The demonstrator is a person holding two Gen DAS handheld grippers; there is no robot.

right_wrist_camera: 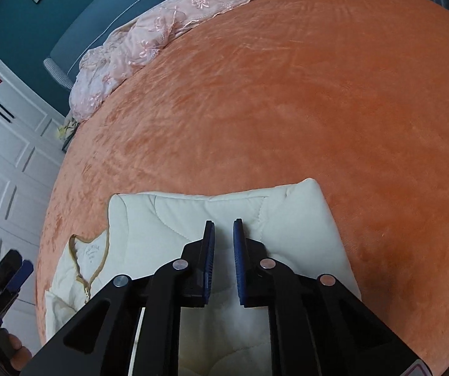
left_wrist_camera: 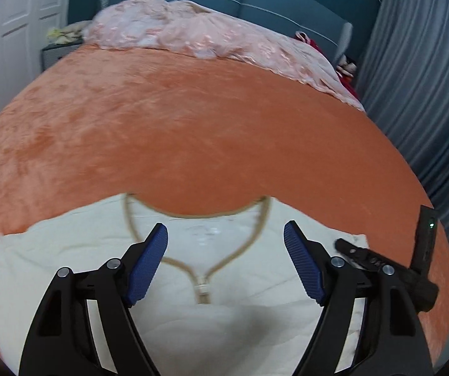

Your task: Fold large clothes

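The cream garment [left_wrist_camera: 224, 282] is spread on the orange bed [left_wrist_camera: 193, 141], its zip neckline lying just beyond and between the jaws of the left gripper [left_wrist_camera: 225, 241], which are set wide with nothing held. A side panel, already folded inward, lies directly beneath the right gripper [right_wrist_camera: 224, 225], whose jaws are nearly closed on nothing. For a neat fold, the far edges are best pinched symmetrically and kept level.
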